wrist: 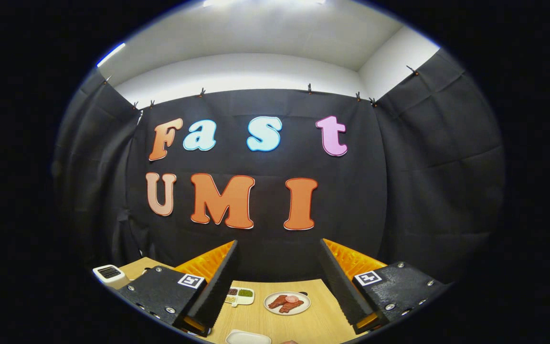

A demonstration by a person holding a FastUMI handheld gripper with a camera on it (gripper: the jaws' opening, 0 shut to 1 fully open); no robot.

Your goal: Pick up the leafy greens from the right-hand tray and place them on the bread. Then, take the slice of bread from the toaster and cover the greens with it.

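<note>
My gripper [279, 242] is held high above a wooden table [320, 320], its two black fingers [217, 282] spread wide apart with nothing between them. A white toaster [110, 274] with a dark slot on top stands at the table's far left, beyond the left finger; I cannot tell what is in the slot. Between the fingers, down on the table, lies a round plate [303, 298] with reddish meat pieces [285, 304]. A white tray's rim [248, 337] shows just below, close to me.
A small white divided dish [239, 295] with brown and green fillings sits by the left finger, left of the plate. The black cloth wall closes the booth right behind the table's far edge.
</note>
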